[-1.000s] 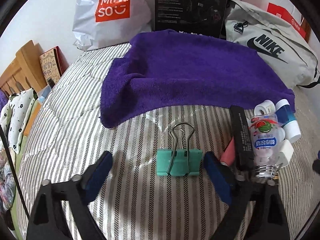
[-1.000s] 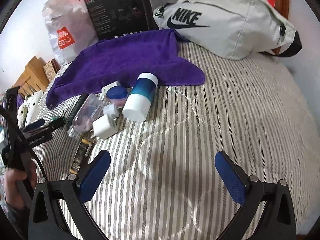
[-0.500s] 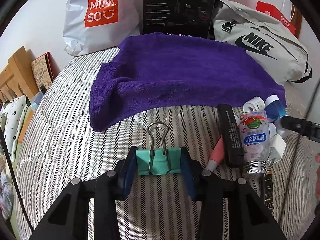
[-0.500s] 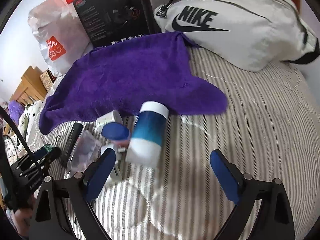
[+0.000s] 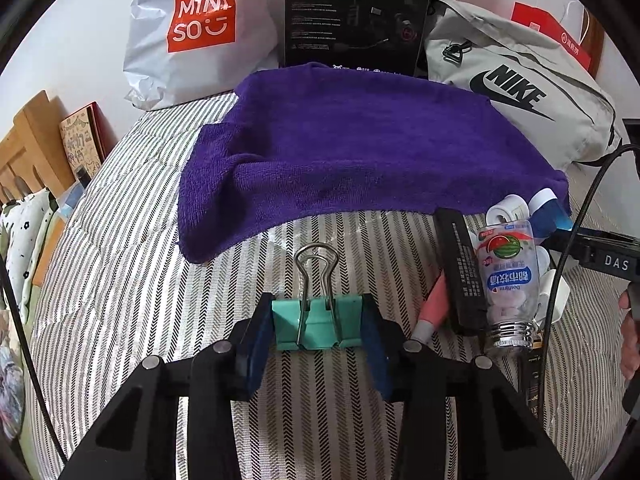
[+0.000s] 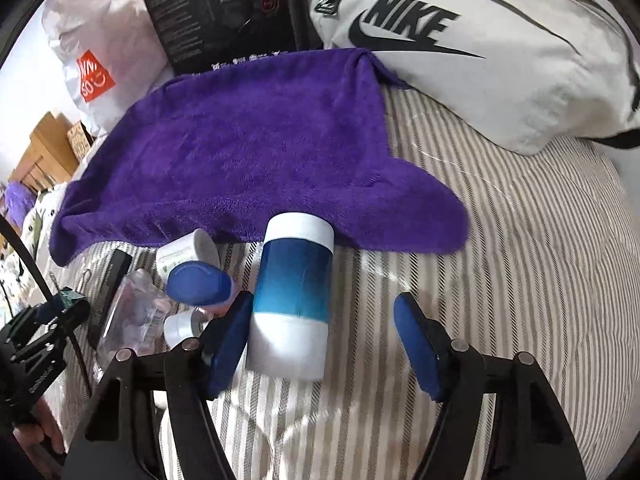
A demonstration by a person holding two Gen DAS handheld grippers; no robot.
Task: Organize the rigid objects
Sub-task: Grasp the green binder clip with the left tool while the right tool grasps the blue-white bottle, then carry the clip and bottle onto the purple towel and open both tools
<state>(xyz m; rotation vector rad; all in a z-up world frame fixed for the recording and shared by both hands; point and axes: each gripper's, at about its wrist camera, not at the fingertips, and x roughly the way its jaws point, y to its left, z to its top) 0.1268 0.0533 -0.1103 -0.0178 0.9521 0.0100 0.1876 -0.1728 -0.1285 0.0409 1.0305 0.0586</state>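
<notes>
My left gripper (image 5: 316,340) is shut on a teal binder clip (image 5: 318,322) that rests on the striped bed, its wire handles pointing away. My right gripper (image 6: 324,340) is open around the near end of a blue and white cylinder (image 6: 294,300) lying on the bed; the left finger touches it, the right finger stands apart. A purple towel (image 5: 360,160) is spread beyond, also in the right wrist view (image 6: 248,152). A clear pill bottle (image 5: 506,280), a black bar (image 5: 456,268) and a pink tube (image 5: 432,308) lie right of the clip.
A small blue-lidded jar (image 6: 200,284) and a white roll (image 6: 188,252) lie left of the cylinder. A Nike bag (image 6: 500,60), a black box (image 5: 356,16) and a Miniso bag (image 5: 192,32) line the wall. A wooden headboard (image 5: 32,152) stands at the left.
My left gripper closed on the binder clip. My right gripper moved forward and left to the blue and white cylinder and narrowed around it.
</notes>
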